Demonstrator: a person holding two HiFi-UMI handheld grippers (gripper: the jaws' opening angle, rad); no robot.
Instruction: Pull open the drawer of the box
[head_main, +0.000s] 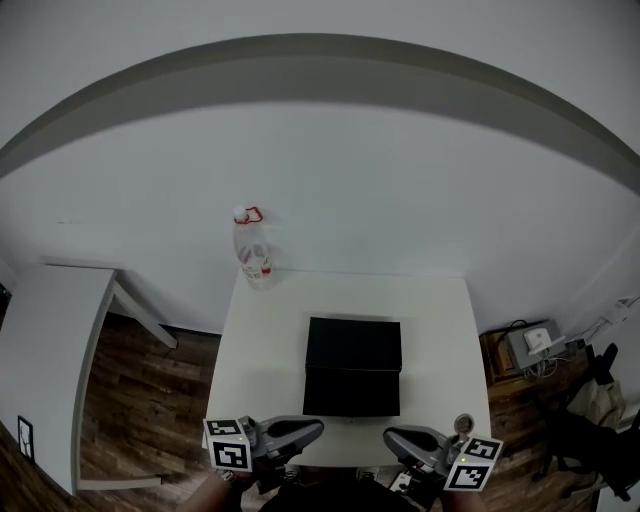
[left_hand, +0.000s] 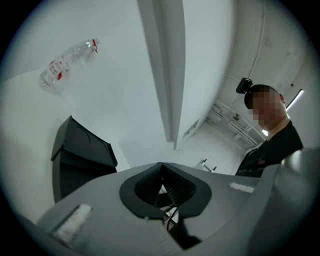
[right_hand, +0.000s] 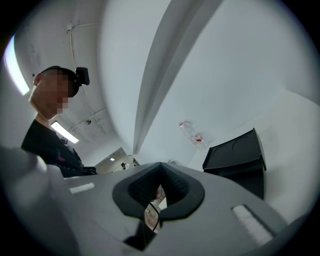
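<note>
With jaws pressed together on nothing, the left gripper (head_main: 316, 429) and right gripper (head_main: 390, 437) hang short of the black box (head_main: 353, 345); I reckon one should spread, pinch the drawer front (head_main: 351, 394) and pull straight back.

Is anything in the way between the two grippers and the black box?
Nothing visible is. Only bare white table lies between the left gripper, the right gripper and the black box. The plastic bottle stands beyond the box, at the table's far edge.
</note>
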